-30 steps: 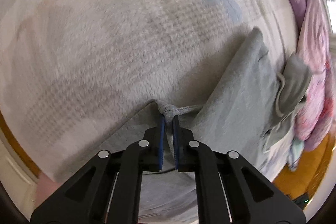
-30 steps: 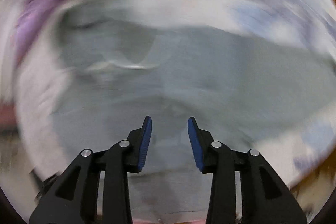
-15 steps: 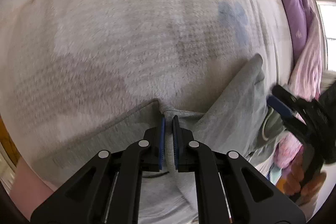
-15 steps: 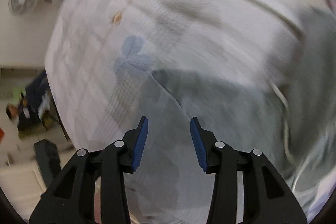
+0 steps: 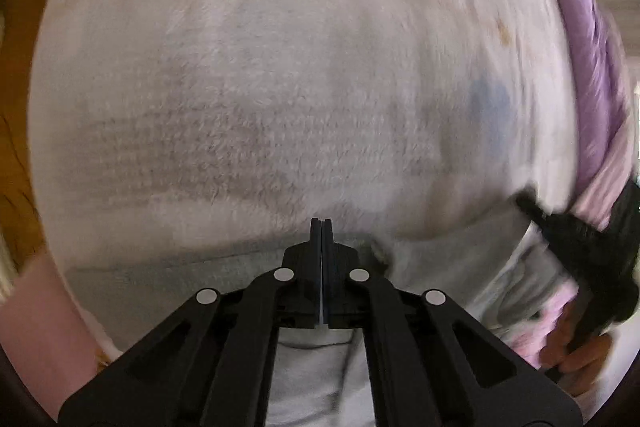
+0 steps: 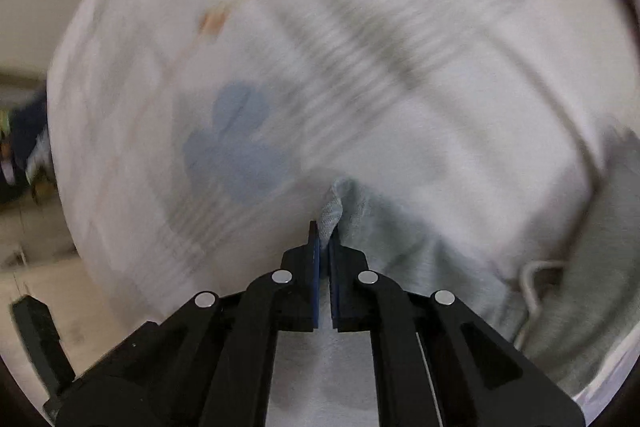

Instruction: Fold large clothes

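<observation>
Your right gripper (image 6: 325, 233), its black two-finger jaws lined with blue pads, has just snapped closed and now pinches a peaked corner of the pale grey sweatshirt (image 6: 404, 239), a tuft of the knit poking up past the pad tips. Your left gripper (image 5: 322, 227) shows its jaws pressed flat together with no gap between the pads; the grey fabric lies under and behind them, but whether any of it is caught between the tips cannot be told from this angle. From both grippers the sweatshirt spreads back toward you, lying crumpled on the fluffy white blanket (image 5: 304, 99), with a white drawcord (image 6: 536, 279) looping across it to the right of the pinched corner. On the blanket, a blue flower-shaped print (image 6: 236, 151) sits just left of and beyond the pinched corner, and a small orange mark (image 6: 212, 21) lies farther off. In the left wrist view, your right gripper's dark body and the hand (image 5: 576, 347) holding it appear at the blanket's right edge, beside a bunched lilac and pink cloth (image 5: 592, 79). Both views are smeared by motion.
</observation>
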### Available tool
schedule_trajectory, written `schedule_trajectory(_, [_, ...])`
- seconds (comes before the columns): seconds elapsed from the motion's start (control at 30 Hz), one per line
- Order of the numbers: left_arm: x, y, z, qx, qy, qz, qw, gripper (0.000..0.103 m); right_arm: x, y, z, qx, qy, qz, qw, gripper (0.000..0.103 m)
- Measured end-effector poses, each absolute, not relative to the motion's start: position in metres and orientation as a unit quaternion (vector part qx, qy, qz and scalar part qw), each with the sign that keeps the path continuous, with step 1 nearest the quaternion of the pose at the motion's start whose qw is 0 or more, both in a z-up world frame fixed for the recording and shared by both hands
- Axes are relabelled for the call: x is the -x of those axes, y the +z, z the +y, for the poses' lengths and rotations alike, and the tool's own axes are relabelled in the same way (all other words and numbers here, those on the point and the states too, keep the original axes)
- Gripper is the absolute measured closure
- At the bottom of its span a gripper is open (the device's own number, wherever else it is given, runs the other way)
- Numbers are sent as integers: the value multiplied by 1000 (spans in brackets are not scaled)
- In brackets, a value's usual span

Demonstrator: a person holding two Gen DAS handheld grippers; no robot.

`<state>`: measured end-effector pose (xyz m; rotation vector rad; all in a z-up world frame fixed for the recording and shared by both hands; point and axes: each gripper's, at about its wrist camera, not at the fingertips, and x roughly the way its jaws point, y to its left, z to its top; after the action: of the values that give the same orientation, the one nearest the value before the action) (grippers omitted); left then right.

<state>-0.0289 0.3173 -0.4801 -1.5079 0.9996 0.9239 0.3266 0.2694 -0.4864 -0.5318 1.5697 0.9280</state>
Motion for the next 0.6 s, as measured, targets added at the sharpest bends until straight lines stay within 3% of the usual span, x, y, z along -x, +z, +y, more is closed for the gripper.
schedule_trajectory(0.2, [31,-487,324,699,328,385,504,103,-342,-501,258,219,379,692,574,98])
schedule_trajectory(0.27, [23,-486,320,710,300,388,505,103,-343,-510,257,220,376,714,548,90])
schedule_trajectory(0.33, [17,-489,313,734,277,379,490,98,-339,-507,256,205,384,714,548,65])
schedule_trajectory(0.4, [8,-497,304,751,265,373,475,76,-345,-507,254,177,395,722,540,52])
schedule_trajectory(0.57, [11,-517,304,769,287,340,458,79,-346,-525,256,195,417,728,509,47])
schedule_trajectory(0.6, [11,-520,304,768,289,341,458,96,-338,-525,256,211,428,723,501,49])
